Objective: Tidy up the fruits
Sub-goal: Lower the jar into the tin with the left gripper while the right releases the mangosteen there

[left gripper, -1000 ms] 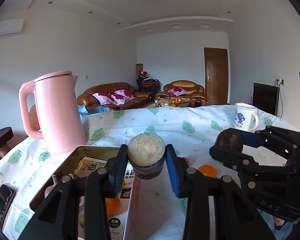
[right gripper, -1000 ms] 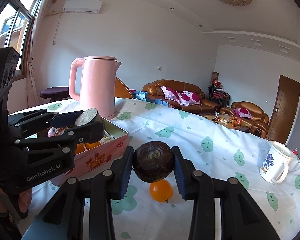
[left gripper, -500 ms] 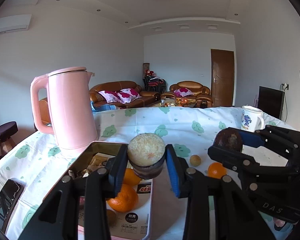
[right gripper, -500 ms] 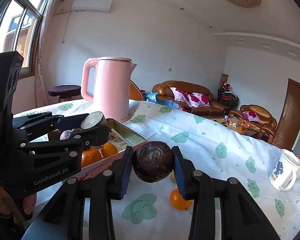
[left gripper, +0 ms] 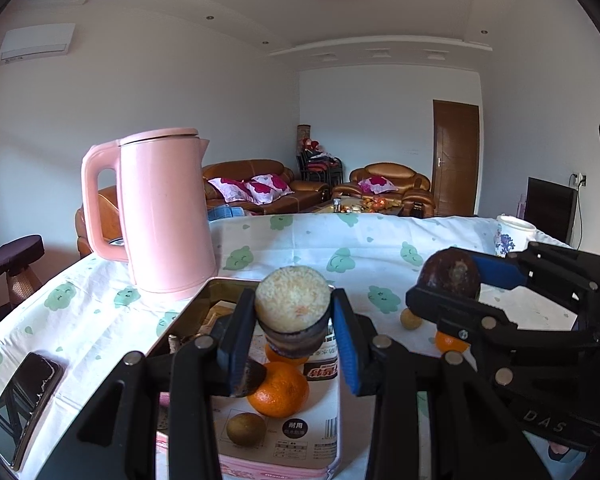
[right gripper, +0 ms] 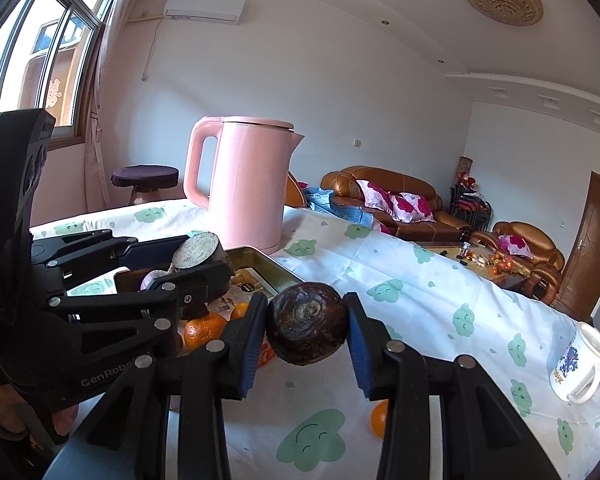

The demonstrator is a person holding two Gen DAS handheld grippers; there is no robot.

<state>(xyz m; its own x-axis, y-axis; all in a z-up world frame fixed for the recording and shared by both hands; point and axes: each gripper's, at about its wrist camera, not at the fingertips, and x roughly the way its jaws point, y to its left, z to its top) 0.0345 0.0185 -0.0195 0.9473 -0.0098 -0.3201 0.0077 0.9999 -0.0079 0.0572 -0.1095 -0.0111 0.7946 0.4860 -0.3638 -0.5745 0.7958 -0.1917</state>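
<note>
My left gripper point(left gripper: 294, 330) is shut on a cut taro piece point(left gripper: 293, 312) with a pale speckled face, held above the metal tin point(left gripper: 188, 312). Inside the tin lie an orange point(left gripper: 278, 390), a second orange point(left gripper: 280, 356) partly hidden behind the taro, and a small brown fruit point(left gripper: 246, 429). My right gripper point(right gripper: 306, 338) is shut on a dark round taro point(right gripper: 306, 324), just right of the tin point(right gripper: 276, 270). That same gripper appears at the right of the left wrist view point(left gripper: 452, 280). On the cloth lie a loose orange point(left gripper: 450, 342) and a small yellow-brown fruit point(left gripper: 411, 319).
A tall pink kettle point(left gripper: 164, 216) stands behind the tin. A phone point(left gripper: 22, 396) lies at the table's left edge. A white mug point(right gripper: 580, 364) stands at the far right. The table carries a white cloth point(right gripper: 420, 280) with green faces. Sofas fill the room behind.
Both grippers have drifted left with their taro pieces. The tin's inside, with its oranges and small brown fruit, has come into fuller view under the left gripper.
</note>
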